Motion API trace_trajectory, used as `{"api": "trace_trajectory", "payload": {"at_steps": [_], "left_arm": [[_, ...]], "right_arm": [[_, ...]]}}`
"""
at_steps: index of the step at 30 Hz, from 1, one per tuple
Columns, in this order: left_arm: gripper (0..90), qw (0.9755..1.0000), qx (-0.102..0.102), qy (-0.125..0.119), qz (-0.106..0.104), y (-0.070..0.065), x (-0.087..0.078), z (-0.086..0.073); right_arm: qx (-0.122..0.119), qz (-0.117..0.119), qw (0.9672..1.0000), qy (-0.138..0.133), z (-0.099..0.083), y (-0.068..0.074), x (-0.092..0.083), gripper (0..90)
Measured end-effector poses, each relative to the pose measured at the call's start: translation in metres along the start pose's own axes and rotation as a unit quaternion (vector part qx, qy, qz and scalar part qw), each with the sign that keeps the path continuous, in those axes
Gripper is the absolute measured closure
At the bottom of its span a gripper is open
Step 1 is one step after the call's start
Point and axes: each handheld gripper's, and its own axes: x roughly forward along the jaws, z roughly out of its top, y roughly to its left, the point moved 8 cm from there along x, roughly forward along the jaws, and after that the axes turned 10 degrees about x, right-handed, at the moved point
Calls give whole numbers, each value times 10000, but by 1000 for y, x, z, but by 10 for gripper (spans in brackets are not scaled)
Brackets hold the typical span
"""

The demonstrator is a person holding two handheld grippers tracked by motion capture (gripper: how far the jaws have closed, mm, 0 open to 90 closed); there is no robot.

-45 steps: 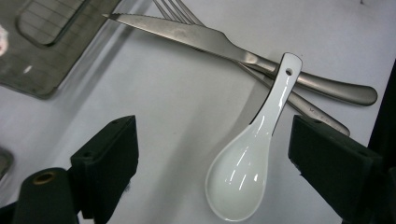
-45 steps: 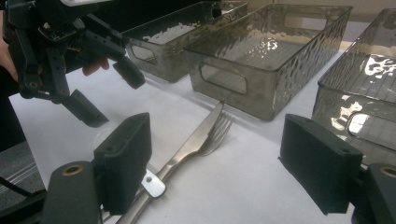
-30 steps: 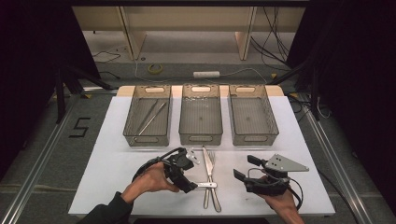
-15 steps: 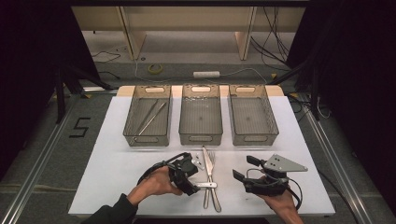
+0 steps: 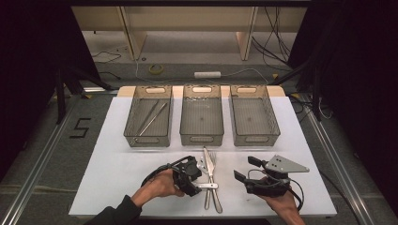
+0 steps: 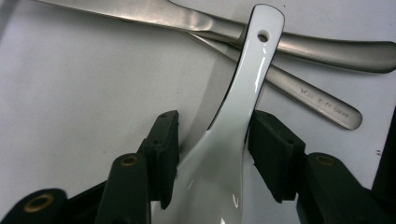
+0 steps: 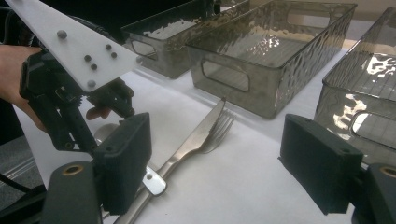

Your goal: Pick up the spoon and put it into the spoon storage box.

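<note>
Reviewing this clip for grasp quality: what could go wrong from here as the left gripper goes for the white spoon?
The left gripper has just been closing around the white spoon, the pads not clearly pressing yet. The glossy handle looks slick and tapered, so it may slip or twist in the grip. Its tip lies across the knife and fork handles, so a lift could drag or knock them. The right gripper, open nearby, could get bumped.

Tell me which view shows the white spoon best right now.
The left gripper view: the white spoon runs up between the closing jaws, its handle over the knife and fork. The right gripper view catches its handle tip; the high view shows a sliver.
</note>
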Motion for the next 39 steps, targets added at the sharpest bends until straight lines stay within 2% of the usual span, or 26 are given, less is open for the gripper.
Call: {"api": "trace_trajectory", "payload": {"at_steps": [9, 13, 16, 22, 29, 33, 35, 39], "left_arm": [[602, 9997, 232, 70, 5, -3, 0, 2], [639, 9997, 242, 57, -11, -4, 0, 2], [652, 9994, 337, 93, -3, -4, -1, 3], [691, 9996, 290, 0, 28, -5, -1, 5], [724, 9996, 248, -89, -89, -4, -6, 4], [784, 9995, 218, -185, -110, -4, -11, 6], [842, 9993, 118, -287, -223, -4, -13, 6], [844, 9995, 131, -210, -194, -3, -14, 5]], "right_arm": [[-8, -2, 10000, 26, -1, 0, 1, 258], [-14, -6, 10000, 21, 0, 0, 1, 258], [-4, -9, 10000, 24, -1, 0, 0, 258], [-1, -10, 10000, 6, 0, 0, 0, 258], [3, -12, 10000, -2, 0, -1, 0, 258], [1, -13, 10000, -7, 0, -1, 0, 258], [-4, -13, 10000, -8, 0, -1, 0, 259], [-7, -16, 10000, -8, 0, -1, 0, 259]]}}
